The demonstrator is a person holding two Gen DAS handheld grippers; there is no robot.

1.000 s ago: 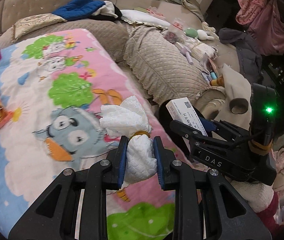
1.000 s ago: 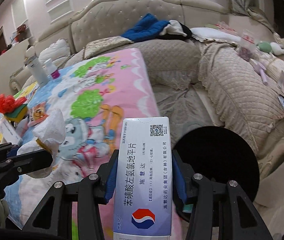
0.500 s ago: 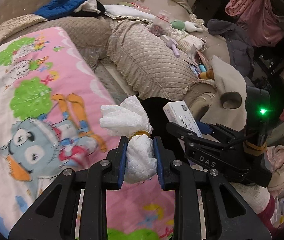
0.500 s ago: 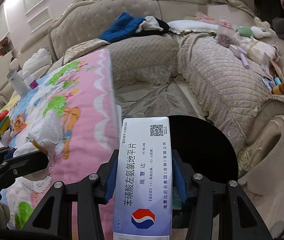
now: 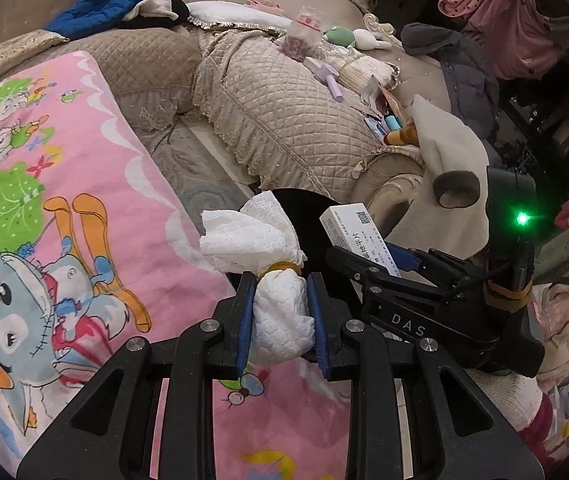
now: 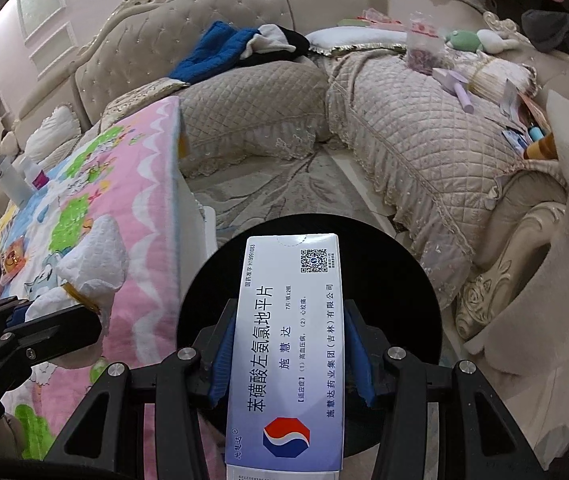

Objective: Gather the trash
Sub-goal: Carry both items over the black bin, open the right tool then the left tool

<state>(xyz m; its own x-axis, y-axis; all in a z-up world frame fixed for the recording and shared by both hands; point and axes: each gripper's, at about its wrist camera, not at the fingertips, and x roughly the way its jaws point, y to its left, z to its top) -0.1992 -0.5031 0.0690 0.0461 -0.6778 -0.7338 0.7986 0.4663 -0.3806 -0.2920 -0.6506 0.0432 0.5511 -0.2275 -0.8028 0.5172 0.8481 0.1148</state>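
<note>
A: Left gripper clamped on a tissue wad, white, tied at the neck with a yellow rubber band. Pads pressing the lower bulb from both sides. Hanging above the pink cartoon blanket, near its edge.

B: And the right one?

A: Right gripper closed on a medicine box, flat white-blue carton with Chinese print and a QR code. Gripped on the two narrow long sides, about the middle. Held just over the black round bin on the floor, beside the quilted beige sofa.

B: Handling?

A: Tissue probably very light and soft, squeezing easily, not slipping. Best held low on the bulb, under the band, as now. Box probably light too, maybe empty; thin cardboard, likely to crush if pressed hard on the wide faces. Narrow edges stiffer, so better there. Smooth print, maybe a little slippery.

B: Next?

A: Probably releasing over the bin, box first; tissue not yet fully above the opening.
</note>
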